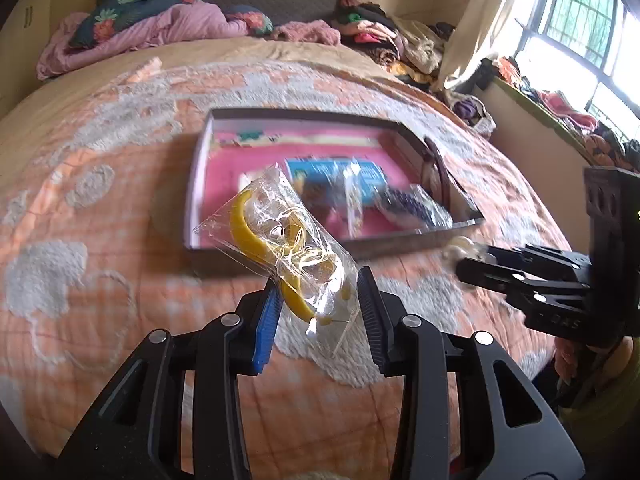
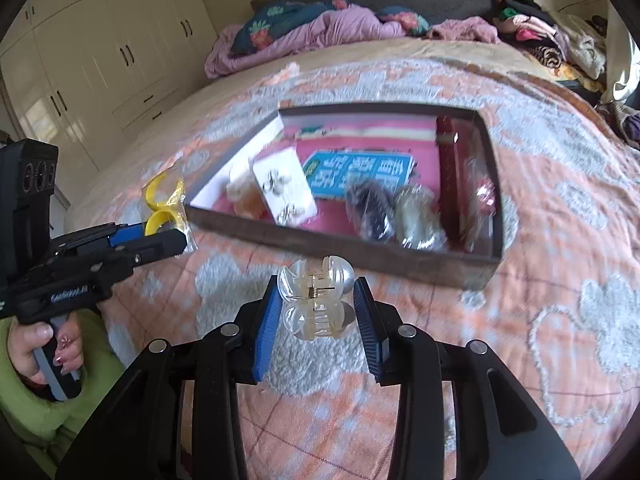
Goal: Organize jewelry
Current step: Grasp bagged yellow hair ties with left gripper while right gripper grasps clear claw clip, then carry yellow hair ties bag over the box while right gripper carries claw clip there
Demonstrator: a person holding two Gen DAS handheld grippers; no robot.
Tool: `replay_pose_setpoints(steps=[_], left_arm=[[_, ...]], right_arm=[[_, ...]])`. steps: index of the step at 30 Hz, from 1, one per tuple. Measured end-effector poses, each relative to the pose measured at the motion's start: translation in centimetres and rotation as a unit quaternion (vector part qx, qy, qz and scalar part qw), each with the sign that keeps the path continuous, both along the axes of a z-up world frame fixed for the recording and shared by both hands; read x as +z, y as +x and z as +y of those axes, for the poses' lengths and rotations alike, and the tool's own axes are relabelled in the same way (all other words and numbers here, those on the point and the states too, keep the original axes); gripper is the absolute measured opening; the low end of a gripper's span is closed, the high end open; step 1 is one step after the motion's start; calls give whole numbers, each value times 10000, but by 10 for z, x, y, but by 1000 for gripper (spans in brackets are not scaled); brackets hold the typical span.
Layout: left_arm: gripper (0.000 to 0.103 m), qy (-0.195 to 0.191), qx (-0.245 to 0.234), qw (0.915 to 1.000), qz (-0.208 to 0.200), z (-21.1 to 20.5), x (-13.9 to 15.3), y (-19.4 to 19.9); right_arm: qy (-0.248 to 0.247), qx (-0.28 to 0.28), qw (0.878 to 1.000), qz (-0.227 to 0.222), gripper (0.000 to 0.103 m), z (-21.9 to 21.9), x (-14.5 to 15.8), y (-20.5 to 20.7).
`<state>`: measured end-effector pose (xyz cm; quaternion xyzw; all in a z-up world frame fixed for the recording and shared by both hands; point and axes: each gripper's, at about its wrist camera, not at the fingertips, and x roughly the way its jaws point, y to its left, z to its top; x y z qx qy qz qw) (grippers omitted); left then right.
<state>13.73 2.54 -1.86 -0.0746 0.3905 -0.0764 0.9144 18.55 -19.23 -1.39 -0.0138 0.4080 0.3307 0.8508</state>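
Observation:
My left gripper is shut on a clear plastic bag of yellow bangles, held above the bedspread in front of the box; the bag also shows in the right wrist view. My right gripper is shut on a clear pearly hair claw clip, held above the bed just before the box's near wall. The open dark box with a pink lining holds an earring card, a blue packet and several bagged pieces. The right gripper shows at the right of the left wrist view.
The box lies on an orange and grey bedspread. Pillows and a pink blanket lie at the bed's head. A pile of clothes sits at the far right. White wardrobes stand at the left, a window at the right.

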Motion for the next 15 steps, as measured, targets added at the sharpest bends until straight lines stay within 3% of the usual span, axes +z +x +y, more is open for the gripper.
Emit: replay_pose_setpoints(steps=[9, 15], left_arm=[[30, 120, 192, 9997, -74, 19, 13, 31], [30, 107, 151, 9998, 3, 18, 8, 47]], right_arm=[[23, -296, 9978, -601, 35, -5, 34, 16], [53, -481, 9965, -676, 35, -3, 38, 35]])
